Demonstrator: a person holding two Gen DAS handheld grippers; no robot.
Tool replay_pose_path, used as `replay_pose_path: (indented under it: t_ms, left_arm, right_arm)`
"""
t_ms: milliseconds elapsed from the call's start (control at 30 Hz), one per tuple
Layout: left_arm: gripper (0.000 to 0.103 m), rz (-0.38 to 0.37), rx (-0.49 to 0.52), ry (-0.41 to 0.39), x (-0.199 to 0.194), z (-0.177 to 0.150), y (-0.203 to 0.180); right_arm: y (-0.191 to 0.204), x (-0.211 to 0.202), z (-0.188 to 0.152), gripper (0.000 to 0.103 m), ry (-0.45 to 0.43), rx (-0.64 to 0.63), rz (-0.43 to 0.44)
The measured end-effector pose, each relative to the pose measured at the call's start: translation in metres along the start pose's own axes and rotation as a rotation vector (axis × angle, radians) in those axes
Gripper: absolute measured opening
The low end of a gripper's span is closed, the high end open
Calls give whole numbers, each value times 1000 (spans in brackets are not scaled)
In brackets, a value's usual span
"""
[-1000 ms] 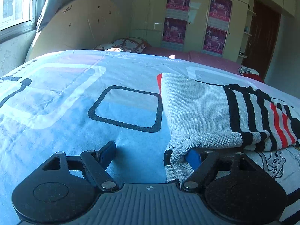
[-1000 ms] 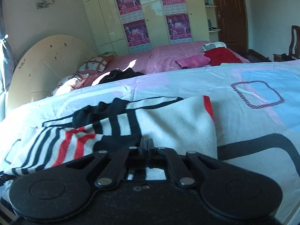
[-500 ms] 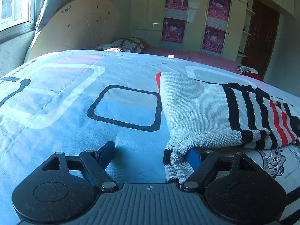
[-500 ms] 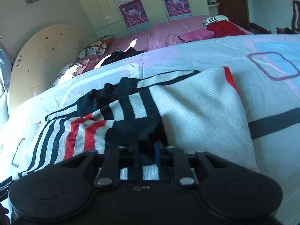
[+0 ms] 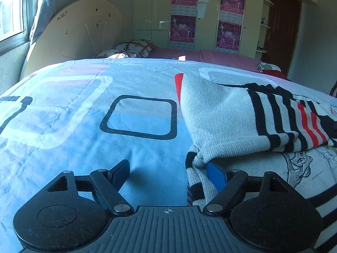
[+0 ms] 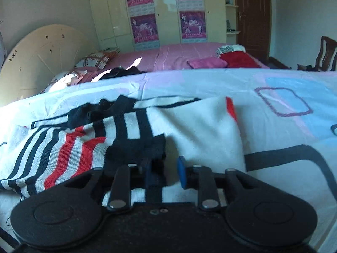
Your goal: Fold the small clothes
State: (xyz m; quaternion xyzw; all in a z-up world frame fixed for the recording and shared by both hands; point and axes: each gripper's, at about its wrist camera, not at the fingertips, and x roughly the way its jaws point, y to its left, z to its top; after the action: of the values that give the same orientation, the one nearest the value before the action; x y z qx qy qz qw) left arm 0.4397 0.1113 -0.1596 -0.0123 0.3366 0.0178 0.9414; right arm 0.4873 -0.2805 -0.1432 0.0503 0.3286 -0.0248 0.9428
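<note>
Sweater [image 5: 227,113], the little striped knit one, sits on the bed [image 5: 84,113] on top of the blue patterned cover, and we reckon we're partway through: one side looks already folded over the body, so there's a doubled layer with the black, white and red stripes lying across the plain pale part. What's left, as far as we can judge, is at least another fold and some flattening, since the near edge is bunched up and the dark collar bit [image 6: 99,111] is rumpled at the far side. Our left tool [image 5: 168,172] stands wide apart, gripping nothing; one blue pad [image 5: 214,175] is tucked just under the folded edge, the other hangs over bare cover. Our right tool [image 6: 165,168] is opening right now, with the black striped edge between its jaws but not pinched as far as we can see. Nothing much blocks the way on the cover itself. Further back there's a pink bed [image 6: 168,54] with a pink garment [image 6: 206,62] and a red one [image 6: 238,60], plus a wardrobe [image 6: 164,10] with posters.
</note>
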Motion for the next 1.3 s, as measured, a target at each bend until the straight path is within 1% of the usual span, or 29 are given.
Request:
replay_pose_path:
  t_ms: [67, 100, 133, 167, 233, 300, 333, 367, 400, 467, 500, 567, 633, 700, 733, 767, 800, 833, 867, 900, 933, 1000, 1067, 1100, 1133, 1167, 1200, 1267, 1300]
  left_arm:
    - [79, -36, 28, -85, -22, 10, -1]
    - [72, -71, 36, -120, -27, 19, -7]
    - [67, -113, 52, -140, -26, 28, -16]
    - [64, -149, 70, -149, -20, 38, -27]
    - [63, -205, 88, -164, 1, 51, -50]
    - [64, -215, 97, -133, 32, 55, -67]
    - [64, -206, 95, -82, 49, 53, -71]
    - [64, -195, 82, -32, 64, 49, -72]
    - [65, -211, 62, -48, 69, 44, -68]
    - [65, -201, 82, -28, 62, 52, -70]
    - [65, -198, 70, -61, 54, 58, -67]
    - [65, -224, 21, -100, 49, 71, -60]
    - [65, -224, 27, -105, 60, 83, -62]
    - [65, -218, 49, -83, 77, 88, -65]
    - [65, -206, 60, -38, 94, 89, -66]
    - [65, -175, 66, 2, 108, 86, -64]
    - [65, -178, 39, -3, 116, 83, -56]
    - [65, -203, -3, 0, 115, 85, -49]
    - [65, -204, -15, 4, 109, 88, -45]
    - [65, -180, -11, -31, 95, 91, -41]
    - [65, -185, -18, -74, 81, 91, -36]
    - [65, -215, -32, -89, 64, 85, -32]
    - [65, -203, 22, -58, 68, 74, -40]
    - [65, -183, 62, -7, 79, 65, -46]
    - [65, -168, 97, -1, 84, 56, -51]
    - [66, -150, 116, -22, 79, 54, -54]
    - [66, -157, 121, -21, 71, 58, -56]
    - [66, -205, 90, -79, 43, 61, -59]
    - [66, -226, 99, -104, 30, 60, -63]
  right_arm:
    - [0, -15, 3, 15, -51, -14, 70]
    - [5, -18, 6, 10, -59, -40, 113]
    - [13, -19, 6, 10, -66, -73, 140]
    - [25, -17, 7, 10, -70, -123, 180]
    - [48, -11, 6, 8, -68, -192, 237]
    - [73, 0, 2, 7, -72, -283, 276]
    - [80, 11, -1, 4, -47, -319, 249]
    - [83, 27, -4, 4, 8, -326, 194]
    - [79, 40, -6, 2, 48, -305, 165]
    - [75, 36, 2, 1, 49, -268, 174]
    - [77, 31, 7, 7, 22, -266, 181]
    - [84, 24, 15, 7, -27, -266, 226]
    - [101, 30, 21, 7, -31, -272, 282]
    - [117, 43, 23, 7, -17, -288, 326]
    - [125, 54, 21, 6, 0, -311, 322]
    - [131, 68, 19, 6, 40, -334, 285]
    - [130, 79, 16, 5, 56, -341, 257]
    - [125, 81, 18, 4, 41, -320, 265]
    - [119, 77, 24, 4, 52, -302, 262]
    - [114, 70, 27, 10, 27, -293, 242]
    - [104, 59, 30, 17, -20, -272, 233]
    - [82, 47, 32, 17, -47, -225, 239]
    - [76, 59, 23, 17, 1, -255, 180]
    - [72, 71, 16, 16, 42, -255, 160]
    - [70, 69, 11, 16, 16, -257, 165]
    - [73, 64, 13, 16, 24, -277, 152]
    - [76, 54, 15, 18, 26, -288, 150]
    - [76, 25, 17, 18, -37, -282, 199]
    - [80, 12, 16, 20, -55, -301, 217]
